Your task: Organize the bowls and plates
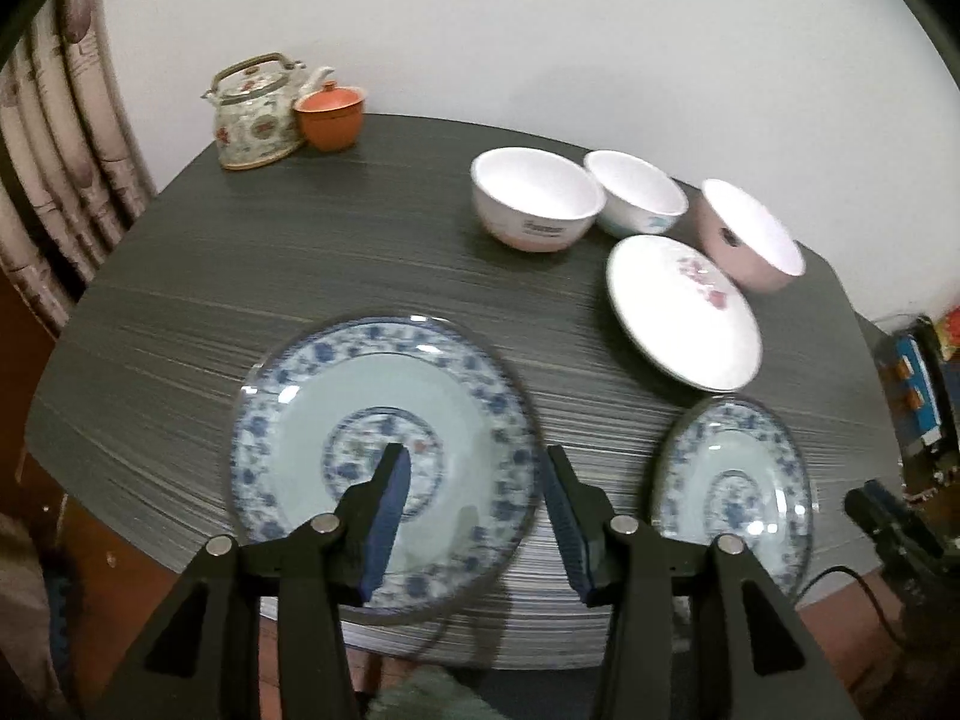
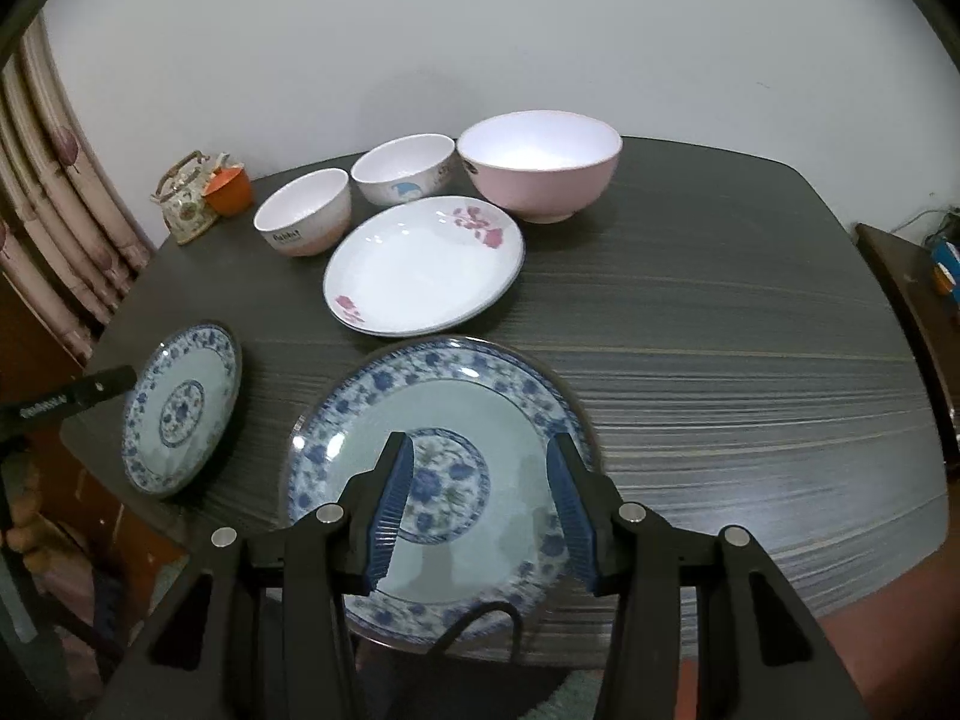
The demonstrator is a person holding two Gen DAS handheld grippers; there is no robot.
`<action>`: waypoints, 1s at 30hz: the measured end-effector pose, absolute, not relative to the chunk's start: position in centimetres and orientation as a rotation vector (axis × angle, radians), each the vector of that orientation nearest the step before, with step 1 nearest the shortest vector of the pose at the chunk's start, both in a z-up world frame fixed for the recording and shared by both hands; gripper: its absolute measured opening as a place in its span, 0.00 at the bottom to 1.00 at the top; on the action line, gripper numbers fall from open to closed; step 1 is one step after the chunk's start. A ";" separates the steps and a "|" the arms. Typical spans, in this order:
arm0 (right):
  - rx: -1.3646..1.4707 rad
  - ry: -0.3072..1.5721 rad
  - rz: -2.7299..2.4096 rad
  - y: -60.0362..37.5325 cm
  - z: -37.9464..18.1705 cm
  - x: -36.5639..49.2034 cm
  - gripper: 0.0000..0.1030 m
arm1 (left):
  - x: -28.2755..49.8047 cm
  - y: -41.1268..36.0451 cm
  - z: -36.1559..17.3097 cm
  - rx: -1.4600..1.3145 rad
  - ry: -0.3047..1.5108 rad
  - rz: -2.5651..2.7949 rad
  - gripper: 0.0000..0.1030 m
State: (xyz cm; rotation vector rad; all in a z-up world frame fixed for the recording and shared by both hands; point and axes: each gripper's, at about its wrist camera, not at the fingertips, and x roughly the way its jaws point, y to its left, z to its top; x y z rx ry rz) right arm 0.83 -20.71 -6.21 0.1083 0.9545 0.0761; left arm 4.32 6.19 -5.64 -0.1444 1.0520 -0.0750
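Observation:
Two blue-patterned plates lie near the front edge of the dark table. The left plate lies under my open left gripper. The right plate lies under my open right gripper. A white plate with pink flowers lies behind them. Three bowls stand at the back: a white bowl with lettering, a white bowl with a blue mark and a larger pink bowl. Both grippers hold nothing.
A floral teapot and an orange lidded cup stand at the table's back left corner. A curtain hangs at the left. A side stand with clutter is at the right.

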 end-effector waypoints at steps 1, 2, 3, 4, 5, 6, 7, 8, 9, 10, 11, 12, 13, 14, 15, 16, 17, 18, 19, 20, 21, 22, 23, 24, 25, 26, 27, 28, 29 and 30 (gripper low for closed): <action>0.107 0.954 0.072 -20.9 -6.2 0.7 0.43 | 4.3 5.7 -5.6 -0.147 1.051 -0.084 0.50; 0.106 0.954 0.071 -21.2 -6.1 0.5 0.43 | 4.1 5.0 -5.7 -0.145 1.053 -0.097 0.50; 0.102 0.953 0.067 -21.4 -6.1 0.3 0.43 | 4.2 4.4 -5.8 -0.141 1.060 -0.111 0.50; 0.095 0.954 0.062 -21.6 -6.1 0.2 0.43 | 4.1 3.8 -5.9 -0.140 1.068 -0.129 0.50; 0.092 0.956 0.059 -21.8 -6.2 0.2 0.43 | 4.1 3.3 -6.0 -0.142 1.077 -0.147 0.50; 0.093 0.963 0.060 -22.0 -6.3 0.1 0.44 | 4.0 2.6 -6.2 -0.145 1.088 -0.169 0.50; 0.092 0.969 0.062 -22.2 -6.4 0.1 0.44 | 4.0 2.2 -6.3 -0.147 1.094 -0.185 0.50; 0.088 0.977 0.066 -22.4 -6.4 0.1 0.44 | 3.9 1.7 -6.5 -0.151 1.102 -0.206 0.50; 0.084 0.987 0.075 -22.5 -6.6 0.1 0.44 | 4.0 1.2 -6.8 -0.159 1.115 -0.226 0.50; 0.082 1.000 0.089 -22.7 -6.7 0.2 0.44 | 4.1 0.8 -7.0 -0.167 1.127 -0.240 0.50; 0.081 1.011 0.103 -22.9 -6.9 0.2 0.44 | 4.2 0.5 -7.2 -0.178 1.140 -0.257 0.50; 0.085 1.021 0.117 -23.2 -7.1 0.2 0.44 | 4.3 0.1 -7.5 -0.188 1.154 -0.270 0.50; 0.092 1.037 0.131 -23.5 -7.4 0.4 0.44 | 4.4 -0.2 -7.8 -0.193 1.162 -0.274 0.50; 0.100 1.055 0.143 -23.9 -7.6 0.5 0.44 | 4.4 -0.4 -8.1 -0.199 1.171 -0.279 0.50; 0.108 1.066 0.152 -24.1 -7.8 0.6 0.44 | 4.6 -0.7 -8.5 -0.202 1.185 -0.288 0.50; 0.116 1.076 0.164 -24.5 -8.1 0.7 0.44 | 4.6 -0.9 -8.9 -0.204 1.200 -0.289 0.50; 0.129 1.092 0.174 -24.9 -8.5 0.9 0.44 | 4.7 -1.0 -9.2 -0.214 1.216 -0.293 0.50; 0.143 1.109 0.177 -25.2 -8.8 1.1 0.44 | 4.8 -1.0 -9.6 -0.228 1.229 -0.303 0.50; 0.168 1.124 0.191 -25.7 -9.2 1.3 0.44 | 4.9 -1.2 -10.0 -0.240 1.248 -0.313 0.50; 0.189 1.134 0.209 -26.1 -9.6 1.4 0.44 | 5.0 -1.3 -10.5 -0.252 1.269 -0.319 0.50; 0.208 1.150 0.217 -26.4 -10.0 1.6 0.43 | 5.0 -1.3 -10.7 -0.263 1.279 -0.326 0.50; 0.238 1.169 0.223 -26.9 -10.5 1.8 0.42 | 5.1 -1.4 -11.0 -0.273 1.289 -0.334 0.50; 0.271 1.179 0.243 -27.4 -10.8 2.0 0.42 | 5.2 -1.5 -11.2 -0.279 1.299 -0.335 0.50; 0.315 1.196 0.273 -27.9 -11.3 2.4 0.41 | 5.4 -1.5 -11.4 -0.284 1.306 -0.336 0.50; 0.335 1.205 0.274 -28.3 -11.6 2.6 0.39 | 5.6 -1.6 -11.5 -0.293 1.311 -0.340 0.50; 0.361 1.214 0.268 -28.8 -12.0 2.9 0.39 | 5.8 -1.6 -11.7 -0.304 1.317 -0.345 0.50; 0.399 1.230 0.284 -29.4 -12.6 3.3 0.37 | 6.0 -1.6 -11.9 -0.313 1.324 -0.350 0.50; 0.422 1.239 0.294 -29.8 -12.9 3.5 0.33 | 6.2 -1.6 -12.2 -0.322 1.331 -0.351 0.50; 0.439 1.246 0.293 -30.1 -13.2 3.7 0.32 | 6.3 -1.5 -12.4 -0.330 1.340 -0.350 0.50; 0.453 1.257 0.295 -30.3 -13.5 3.9 0.31 | 6.5 -1.5 -12.7 -0.340 1.353 -0.352 0.50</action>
